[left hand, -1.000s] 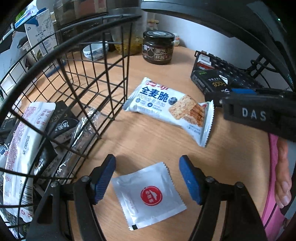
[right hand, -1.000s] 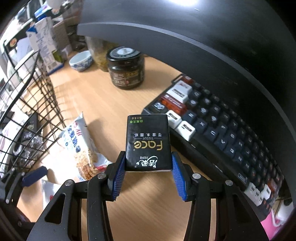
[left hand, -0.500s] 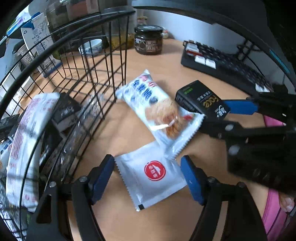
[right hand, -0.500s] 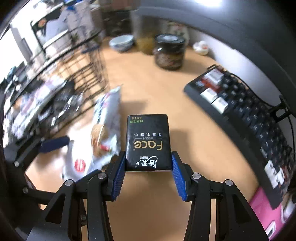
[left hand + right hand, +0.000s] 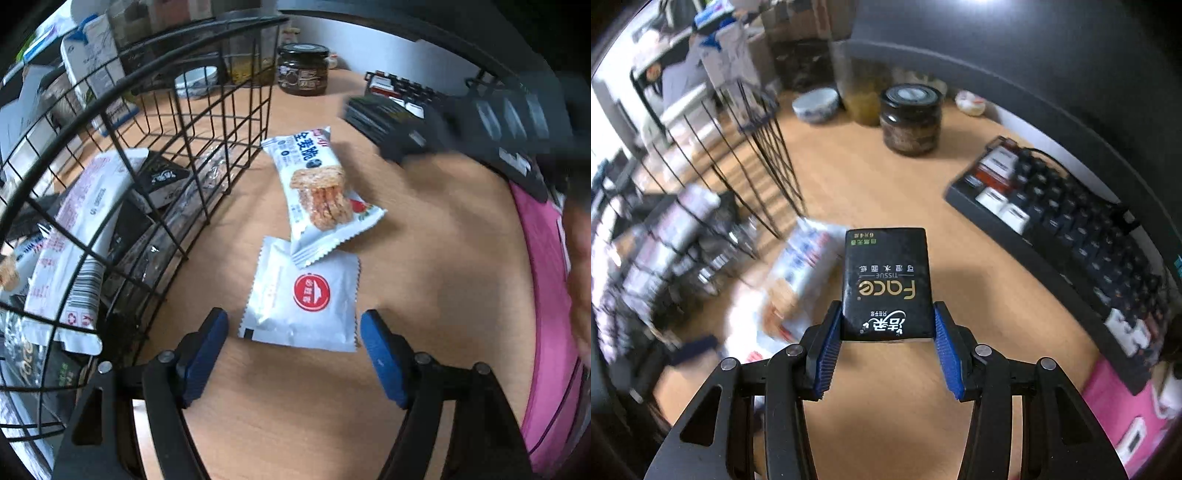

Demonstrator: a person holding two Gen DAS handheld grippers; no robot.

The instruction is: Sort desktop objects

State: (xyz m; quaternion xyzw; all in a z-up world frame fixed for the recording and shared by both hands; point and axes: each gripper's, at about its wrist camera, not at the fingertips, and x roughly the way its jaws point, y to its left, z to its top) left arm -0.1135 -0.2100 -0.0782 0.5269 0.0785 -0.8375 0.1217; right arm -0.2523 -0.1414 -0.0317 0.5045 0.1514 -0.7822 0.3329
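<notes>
My right gripper (image 5: pixel 884 345) is shut on a black tissue pack (image 5: pixel 886 284), held above the wooden desk. That pack shows blurred at the upper right of the left wrist view as the tissue pack (image 5: pixel 384 118). My left gripper (image 5: pixel 293 350) stands open over a white sachet with a red round logo (image 5: pixel 304 299), which lies flat between and just beyond its blue pads. A white cracker packet (image 5: pixel 317 192) overlaps the sachet's far edge. The black wire basket (image 5: pixel 192 125) at left holds several packets.
A dark jar (image 5: pixel 910 118), a small bowl (image 5: pixel 815 105) and a glass container stand at the back of the desk. A black keyboard (image 5: pixel 1071 225) runs along the right. A pink item (image 5: pixel 546 295) and a hand lie at the right edge.
The left gripper has shifted, so the sachet and cracker packet swung round in its view. The right gripper has carried the tissue pack leftward, toward the basket and away from the keyboard.
</notes>
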